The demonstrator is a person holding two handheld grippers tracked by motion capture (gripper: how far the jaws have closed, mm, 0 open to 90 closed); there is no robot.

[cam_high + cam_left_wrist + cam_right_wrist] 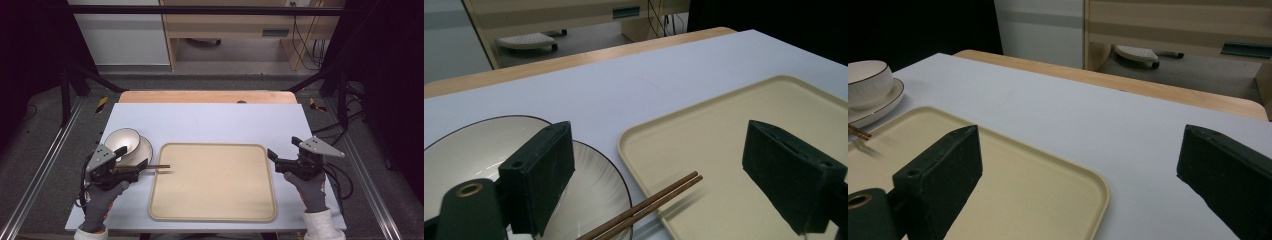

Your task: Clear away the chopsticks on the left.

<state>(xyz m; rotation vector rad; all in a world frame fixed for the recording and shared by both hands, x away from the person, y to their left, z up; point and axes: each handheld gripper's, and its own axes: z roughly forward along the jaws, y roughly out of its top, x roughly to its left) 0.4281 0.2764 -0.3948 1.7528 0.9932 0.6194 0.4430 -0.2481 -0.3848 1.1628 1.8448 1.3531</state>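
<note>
A beige tray [215, 182] is lying mid-table, a bowl [122, 139] sitting on a plate [143, 148] just left of it. 2 chopsticks [644, 207] are resting across plate and tray rim — tips over the tray. The left gripper [659, 175] is hovering above them, jaws spread wide and empty; the right gripper [1078, 185] is hanging equally open beside the tray's right edge.

A white bowl [122, 139] sat on a white plate [144, 149]; brown chopsticks [159, 166] reached from the plate over the beige tray's [215, 210] left rim.
</note>
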